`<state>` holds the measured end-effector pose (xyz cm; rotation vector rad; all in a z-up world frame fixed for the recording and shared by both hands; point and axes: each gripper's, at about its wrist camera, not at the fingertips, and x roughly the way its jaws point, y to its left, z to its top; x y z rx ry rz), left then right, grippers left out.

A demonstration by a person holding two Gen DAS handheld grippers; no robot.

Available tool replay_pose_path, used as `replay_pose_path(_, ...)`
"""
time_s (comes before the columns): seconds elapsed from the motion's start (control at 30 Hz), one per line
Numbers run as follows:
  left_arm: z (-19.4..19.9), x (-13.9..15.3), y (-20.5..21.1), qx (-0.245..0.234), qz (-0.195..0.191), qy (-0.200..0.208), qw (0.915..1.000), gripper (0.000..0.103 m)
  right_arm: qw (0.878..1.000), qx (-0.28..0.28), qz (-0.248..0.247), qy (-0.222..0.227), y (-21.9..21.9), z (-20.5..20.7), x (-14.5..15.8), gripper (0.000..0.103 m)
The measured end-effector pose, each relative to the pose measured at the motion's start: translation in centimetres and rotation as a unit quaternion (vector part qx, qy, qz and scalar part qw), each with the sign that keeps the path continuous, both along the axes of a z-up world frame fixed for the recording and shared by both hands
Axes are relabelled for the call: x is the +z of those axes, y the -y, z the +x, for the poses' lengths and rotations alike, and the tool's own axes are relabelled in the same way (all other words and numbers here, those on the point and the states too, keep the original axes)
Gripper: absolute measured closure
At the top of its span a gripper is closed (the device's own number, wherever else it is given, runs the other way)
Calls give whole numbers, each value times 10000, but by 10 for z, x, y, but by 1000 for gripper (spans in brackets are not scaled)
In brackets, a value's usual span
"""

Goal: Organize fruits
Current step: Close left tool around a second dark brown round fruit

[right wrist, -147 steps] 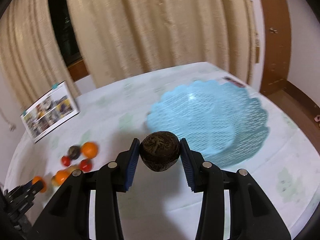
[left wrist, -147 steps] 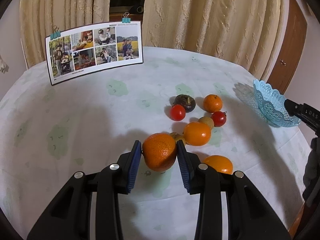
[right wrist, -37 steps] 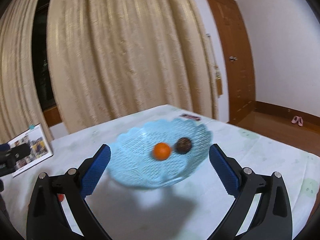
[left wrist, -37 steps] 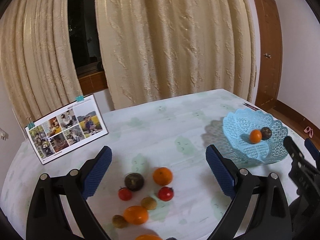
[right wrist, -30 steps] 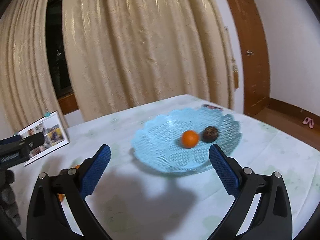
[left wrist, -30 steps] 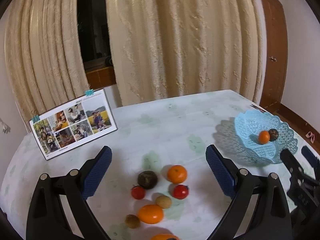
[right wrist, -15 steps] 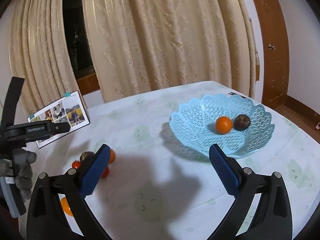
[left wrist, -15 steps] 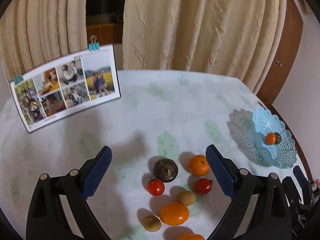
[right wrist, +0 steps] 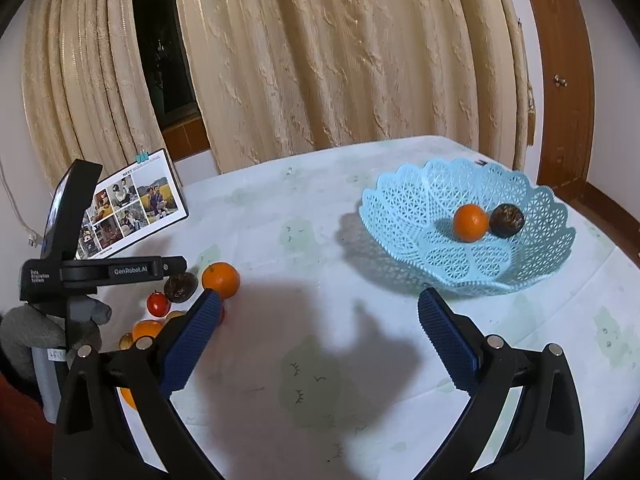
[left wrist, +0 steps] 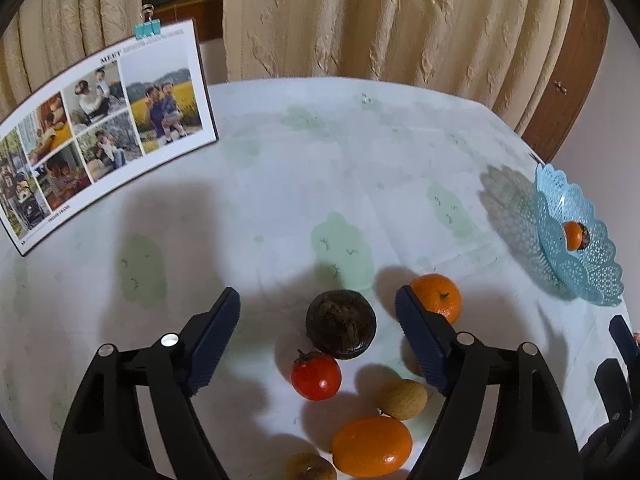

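Now left tongs (left wrist: pixel 318 334) closing, lowered around dark fruit (left wrist: pixel 341 324)

Evenly lit and sharp, with no glare. Strong fisheye bending and black vignetting at edges. Dark gripper-shaped shadows cast on tablecloth (right wrist: pixel 320 220); latticed shadow beside basket (right wrist: pixel 532 268).

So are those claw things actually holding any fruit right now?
No. The left gripper is closing around the dark round fruit, its fingers not yet touching. The right gripper is open over bare tablecloth.
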<state>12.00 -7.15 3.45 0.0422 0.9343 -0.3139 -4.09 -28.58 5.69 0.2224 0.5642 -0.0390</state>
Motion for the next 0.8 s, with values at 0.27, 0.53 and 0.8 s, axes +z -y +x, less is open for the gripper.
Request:
replay_pose_path(0.27,-1,-14,6,-156,53,-165,9997,32,9999,73,-37,-88,-7,6,-3,3)
replay_pose_path(0.53,-6,-21,13,-237,224,-93,9994,59,9998,164,-8,-131,-10,6,-5,3)
replay_pose_path(0.8,-7,-10,9,-228,117,10,9997,62,9988,432,134,-167,-22,-3,-3,3)
